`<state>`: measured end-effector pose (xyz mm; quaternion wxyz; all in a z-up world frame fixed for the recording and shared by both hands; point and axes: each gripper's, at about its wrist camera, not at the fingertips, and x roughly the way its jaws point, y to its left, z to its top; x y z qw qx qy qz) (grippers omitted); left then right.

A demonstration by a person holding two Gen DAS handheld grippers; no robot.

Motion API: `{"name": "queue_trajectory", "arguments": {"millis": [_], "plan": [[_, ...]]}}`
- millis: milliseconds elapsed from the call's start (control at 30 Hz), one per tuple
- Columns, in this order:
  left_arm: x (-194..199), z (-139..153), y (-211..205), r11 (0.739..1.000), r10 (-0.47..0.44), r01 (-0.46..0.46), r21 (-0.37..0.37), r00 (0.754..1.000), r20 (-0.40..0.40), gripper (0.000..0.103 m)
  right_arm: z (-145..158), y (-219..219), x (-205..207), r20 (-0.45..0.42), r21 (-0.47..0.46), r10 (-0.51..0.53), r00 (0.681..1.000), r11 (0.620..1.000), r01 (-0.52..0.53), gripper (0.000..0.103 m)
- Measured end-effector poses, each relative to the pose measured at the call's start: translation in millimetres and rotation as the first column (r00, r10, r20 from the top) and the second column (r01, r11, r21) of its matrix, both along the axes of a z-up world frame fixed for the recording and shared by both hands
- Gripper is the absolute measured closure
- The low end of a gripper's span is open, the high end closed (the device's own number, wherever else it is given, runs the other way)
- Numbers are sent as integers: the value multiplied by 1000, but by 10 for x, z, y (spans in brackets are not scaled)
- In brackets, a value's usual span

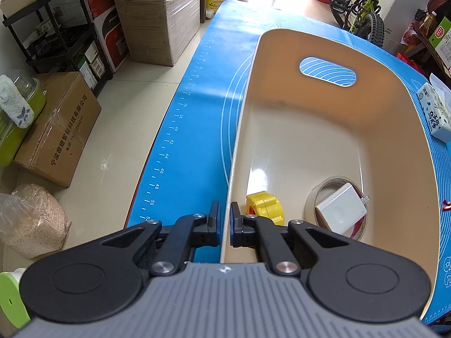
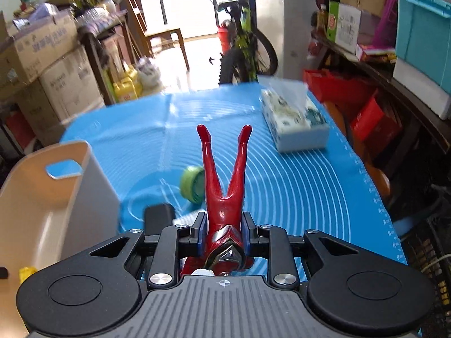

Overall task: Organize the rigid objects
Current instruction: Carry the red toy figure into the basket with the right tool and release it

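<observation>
Right claw [image 2: 222,233] clamped on red figurine [image 2: 225,186], legs pointing away, above blue-matted counter [image 2: 310,186]. Left claw [image 1: 224,219] pinched on beige bin [image 1: 394,146] rim; yellow toy [image 1: 263,207], tape roll [image 1: 313,194], white charger [image 1: 339,209] inside.

Right gripper [image 2: 222,236] clamping red figurine [image 2: 225,197], legs forward, blue mat [image 2: 296,183]

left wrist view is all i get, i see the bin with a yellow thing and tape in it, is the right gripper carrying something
Observer: Yes, the right gripper is shut on a red figure, legs pointing away from the camera.
Operator: anything left on the mat
Observer: A green round object lies on the blue mat, beyond the bin.
Operator: anything else near it
Observer: A black object sits close by the bin's outer wall.
</observation>
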<state>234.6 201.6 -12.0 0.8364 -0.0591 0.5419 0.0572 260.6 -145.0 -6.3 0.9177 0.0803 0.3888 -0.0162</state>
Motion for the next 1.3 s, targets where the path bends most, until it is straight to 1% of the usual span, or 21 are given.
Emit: {"name": "queue_trajectory", "arguments": {"millis": [100,233,333,400,533,600,667,767,833,933,1067,1167,1233,1300], "plan": [[-3,0,-1,1000,-1,1,2,1000,0,96,156,105,-63,72,33,24,997,999,-27,69],[-4,3,-4,1000,-1,1,3,1000,0,96,336,321,-143,160,90,80,984,991,-95,69],[-5,10,-9,1000,-1,1,5,1000,0,96,419,526,-188,209,85,124,970,986,-144,69],[-6,13,-7,1000,-2,2,6,1000,1,96,454,666,-211,228,97,165,959,977,-191,69],[-6,8,2,1000,-2,2,7,1000,1,96,470,955,-228,234,121,258,937,949,-291,69],[-5,8,6,1000,-2,2,8,1000,1,96,444,1105,-240,225,118,305,925,934,-337,69],[-7,7,0,1000,-1,1,7,1000,1,96,408,1269,-287,229,103,358,905,916,-388,69],[-8,7,1,1000,-2,2,8,1000,1,96,332,1479,-325,191,89,429,883,888,-451,69],[-5,10,5,1000,-3,3,8,1000,1,96,254,1620,-338,144,88,473,869,869,-487,69],[-7,11,3,1000,-2,2,8,1000,2,96,102,1806,-333,55,74,540,840,837,-543,69],[-8,10,-1,1000,-3,2,8,1000,2,96,-120,1956,-327,-69,68,582,811,813,-578,69],[-8,9,-2,1000,-2,2,8,1000,2,96,-227,2010,-318,-140,66,586,798,810,-583,69],[-7,9,-2,1000,-2,2,8,1000,2,96,-279,2015,-299,-177,76,582,794,812,-579,69],[-4,8,-5,1000,-2,2,9,1000,2,96,-291,2027,-318,-181,77,599,780,799,-596,68]]}}
